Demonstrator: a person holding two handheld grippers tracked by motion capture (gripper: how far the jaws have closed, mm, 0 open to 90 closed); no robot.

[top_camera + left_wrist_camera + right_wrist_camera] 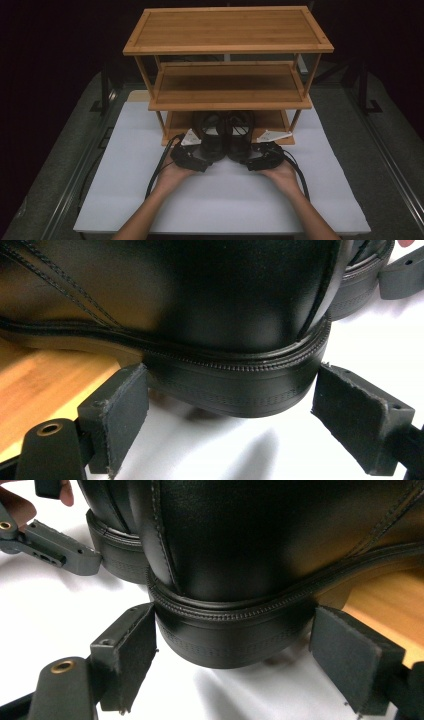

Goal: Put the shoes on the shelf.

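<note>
1. Closest to me, on the white mat, my left gripper and right gripper sit side by side, each at the heel of one black shoe.
2. Left gripper view: my pads stand wide on either side of the left shoe's heel, near it but, as far as I can tell, not pressing. Nothing is held.
3. Right gripper view: likewise spread wide around the right shoe's heel, pads just off the rubber, no grip.
4. Farther on, both toes rest on the lowest board of the bamboo rack, heels hanging over the mat.
5. To do this well, I judge I should keep each heel centred, close evenly on the heel block rather than the soft leather, and move both shoes together.
</note>
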